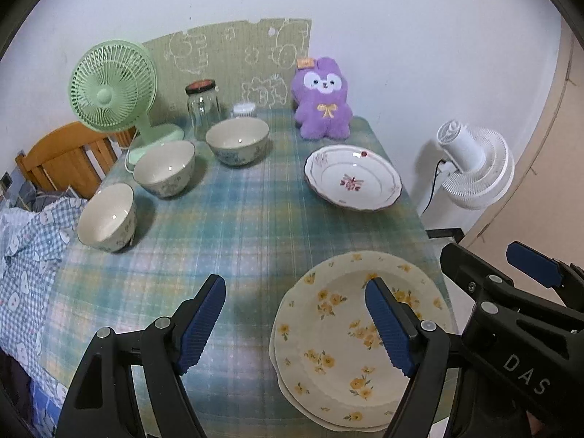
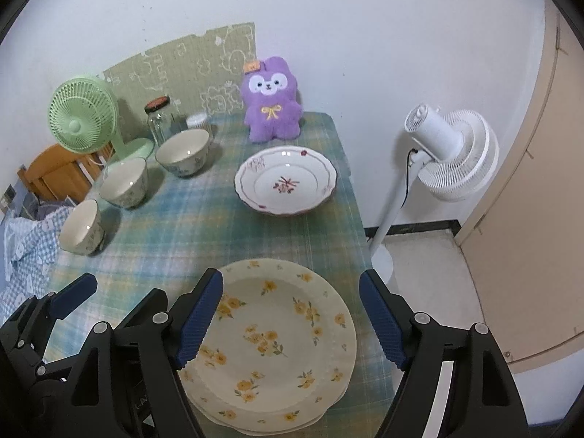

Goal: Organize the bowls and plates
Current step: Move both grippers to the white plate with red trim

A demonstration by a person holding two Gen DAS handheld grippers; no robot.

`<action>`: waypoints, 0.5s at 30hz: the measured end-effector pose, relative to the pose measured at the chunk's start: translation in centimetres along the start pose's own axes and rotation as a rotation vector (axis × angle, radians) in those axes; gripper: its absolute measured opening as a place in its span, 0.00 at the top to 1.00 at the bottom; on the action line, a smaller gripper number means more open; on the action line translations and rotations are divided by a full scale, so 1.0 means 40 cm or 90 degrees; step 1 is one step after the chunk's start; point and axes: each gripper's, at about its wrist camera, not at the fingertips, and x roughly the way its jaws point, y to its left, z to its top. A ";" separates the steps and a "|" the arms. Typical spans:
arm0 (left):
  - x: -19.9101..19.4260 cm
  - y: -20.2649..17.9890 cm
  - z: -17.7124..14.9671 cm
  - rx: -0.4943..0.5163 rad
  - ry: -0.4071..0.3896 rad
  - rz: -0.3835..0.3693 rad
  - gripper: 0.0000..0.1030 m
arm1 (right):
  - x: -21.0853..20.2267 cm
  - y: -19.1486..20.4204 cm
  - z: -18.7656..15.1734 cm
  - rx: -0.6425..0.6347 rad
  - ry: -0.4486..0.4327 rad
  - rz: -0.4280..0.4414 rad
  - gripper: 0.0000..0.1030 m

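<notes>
A stack of cream plates with yellow flowers (image 1: 328, 350) (image 2: 277, 335) lies at the table's near right. My left gripper (image 1: 295, 284) hovers open above its left rim, with nothing between the pads. My right gripper (image 2: 292, 277) hangs open over the same stack, also empty. Each gripper shows in the other's view: the right one (image 1: 485, 255) at the right edge, the left one (image 2: 122, 288) at the lower left. A white plate with pink flowers (image 1: 352, 179) (image 2: 286, 182) sits farther back on the right. Three cream bowls (image 1: 237, 140) (image 1: 164, 168) (image 1: 107, 215) stand upright in a diagonal row along the left.
At the back of the table (image 1: 233, 226) stand a green desk fan (image 1: 109, 91), a glass jar (image 1: 202, 109) and a purple plush toy (image 1: 323, 102). A white floor fan (image 2: 449, 153) stands right of the table. A wooden chair (image 1: 69, 157) and checked bedding (image 1: 29, 255) lie left.
</notes>
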 end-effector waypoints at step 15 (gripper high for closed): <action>-0.053 0.045 0.088 0.038 -0.037 -0.043 0.21 | -0.087 0.071 0.071 0.014 -0.061 -0.041 0.22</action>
